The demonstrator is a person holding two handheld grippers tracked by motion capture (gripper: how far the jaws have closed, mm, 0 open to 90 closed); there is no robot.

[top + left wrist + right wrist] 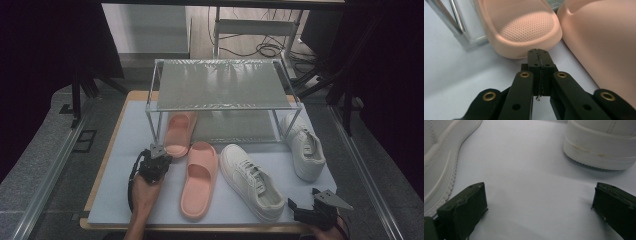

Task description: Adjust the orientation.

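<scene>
The left gripper [539,53], jaws pressed together on nothing, has its tip at the heel of the pink slipper [177,132] lying half under the wire shoe rack [222,107], with the second pink slipper [200,180] just beside it on the table mat [120,150]. A closed-jaw push could skew this slipper against the rack leg [446,21] or nudge its neighbour. The right gripper [539,202], jaws wide and empty, rests between the two white sneakers [252,182], touching neither.
</scene>
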